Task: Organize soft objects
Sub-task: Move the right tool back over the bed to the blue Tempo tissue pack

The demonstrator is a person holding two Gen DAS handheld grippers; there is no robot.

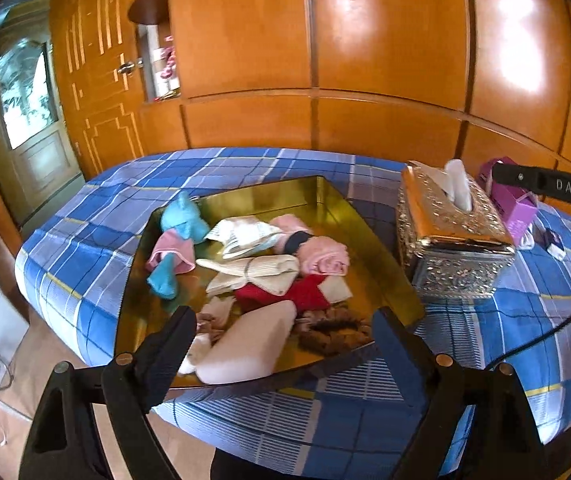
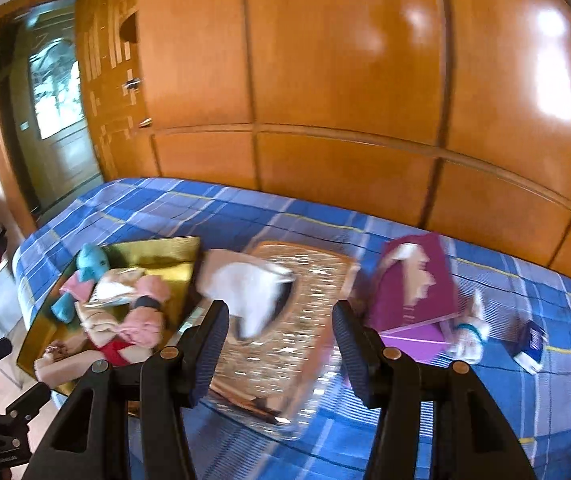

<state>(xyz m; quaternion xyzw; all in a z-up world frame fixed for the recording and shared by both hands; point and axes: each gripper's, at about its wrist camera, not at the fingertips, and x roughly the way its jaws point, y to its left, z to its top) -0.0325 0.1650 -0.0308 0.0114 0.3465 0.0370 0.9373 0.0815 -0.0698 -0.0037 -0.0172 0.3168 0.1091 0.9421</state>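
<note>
Left hand-held gripper (image 1: 283,334) spread, empty, nearer: the soft objects (image 1: 253,264) lie heaped in the gold tray (image 1: 365,220) on the bed, mid-frame, directly ahead. Right hand-held gripper (image 2: 281,334) spread, empty, faces the tissue box (image 2: 285,320).

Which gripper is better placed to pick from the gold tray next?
Left. The left gripper is open over the gold tray with the beige cloth between its fingers; the right gripper faces the tissue box.

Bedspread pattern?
Blue plaid bedspread with white and thin yellow lines; clearest in the left wrist view.
</note>
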